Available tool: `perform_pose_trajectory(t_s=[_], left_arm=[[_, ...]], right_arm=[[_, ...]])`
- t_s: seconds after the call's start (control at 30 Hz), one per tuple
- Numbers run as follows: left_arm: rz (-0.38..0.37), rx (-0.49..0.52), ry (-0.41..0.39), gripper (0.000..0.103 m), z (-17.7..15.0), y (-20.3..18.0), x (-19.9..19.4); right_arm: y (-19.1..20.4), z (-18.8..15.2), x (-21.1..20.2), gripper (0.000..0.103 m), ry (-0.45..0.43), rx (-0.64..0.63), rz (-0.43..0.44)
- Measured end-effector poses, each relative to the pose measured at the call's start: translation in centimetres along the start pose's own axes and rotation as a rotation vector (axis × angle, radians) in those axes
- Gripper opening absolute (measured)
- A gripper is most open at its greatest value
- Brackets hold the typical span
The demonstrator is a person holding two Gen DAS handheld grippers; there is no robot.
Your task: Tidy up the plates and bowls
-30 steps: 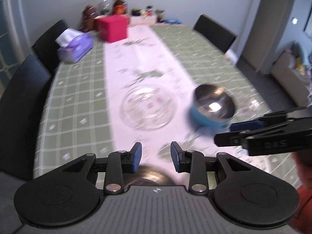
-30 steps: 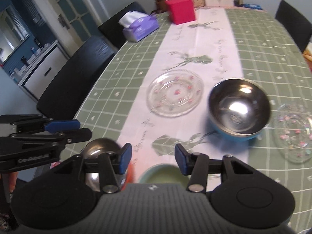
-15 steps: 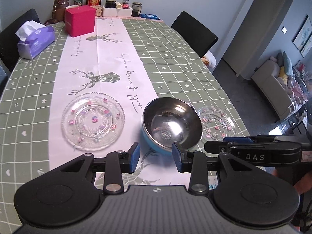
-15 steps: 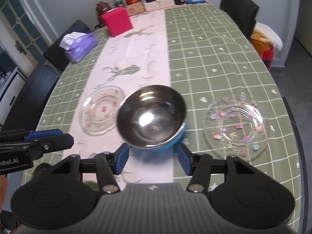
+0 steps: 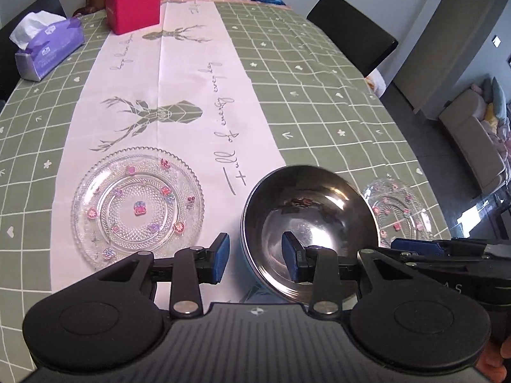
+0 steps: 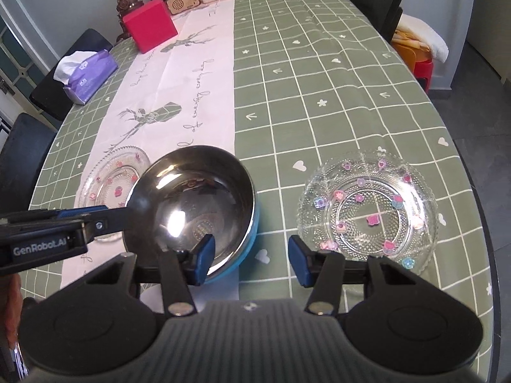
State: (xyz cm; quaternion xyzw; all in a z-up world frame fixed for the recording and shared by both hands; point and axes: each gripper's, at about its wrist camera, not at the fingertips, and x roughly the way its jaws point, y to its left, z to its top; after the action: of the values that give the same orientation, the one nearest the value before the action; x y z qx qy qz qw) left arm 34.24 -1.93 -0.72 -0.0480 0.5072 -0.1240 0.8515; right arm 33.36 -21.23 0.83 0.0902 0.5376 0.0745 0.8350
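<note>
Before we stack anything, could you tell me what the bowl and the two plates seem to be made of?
Bowl: polished steel inside, mirror reflections; blue outer shell, material unclear. Left plate and right plate: clear pressed glass apparently, beaded texture, cloth visible through.

Two glass plates on the worktop (image 5: pixel 319 95): one (image 5: pixel 137 206) left, one (image 6: pixel 367 217) right. One steel bowl (image 5: pixel 308 223) between them. One pink box (image 5: pixel 133 4), one tissue pack (image 5: pixel 48 49). Two chairs (image 5: pixel 351 28) in the left view, three in the right.
</note>
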Motion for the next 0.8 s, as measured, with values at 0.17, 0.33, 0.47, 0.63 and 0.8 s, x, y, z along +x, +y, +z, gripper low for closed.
perform_pose_trajectory(t_s=[0.17, 0.33, 0.47, 0.63, 0.8], left_arm=[[0.028, 0.009, 0.034, 0.043, 0.0, -0.3, 1.7], [0.047, 0.012, 0.059, 0.039, -0.2, -0.4, 2.8], [0.044, 0.01, 0.08, 0.03, -0.3, -0.5, 3.4], [0.06, 0.011, 0.095, 0.016, -0.3, -0.8, 3.7], [0.076, 0.002, 0.107, 0.015, -0.2, -1.0, 3.6]], right_arm=[[-0.2, 0.5, 1.5, 0.047, 0.044, 0.026, 0.003], [-0.4, 0.6, 2.8, 0.037, 0.086, 0.062, 0.018], [-0.4, 0.7, 3.2, 0.032, 0.098, 0.076, 0.023], [-0.1, 0.8, 3.5, 0.023, 0.107, 0.083, 0.035], [0.3, 0.9, 3.5, 0.018, 0.105, 0.069, 0.016]])
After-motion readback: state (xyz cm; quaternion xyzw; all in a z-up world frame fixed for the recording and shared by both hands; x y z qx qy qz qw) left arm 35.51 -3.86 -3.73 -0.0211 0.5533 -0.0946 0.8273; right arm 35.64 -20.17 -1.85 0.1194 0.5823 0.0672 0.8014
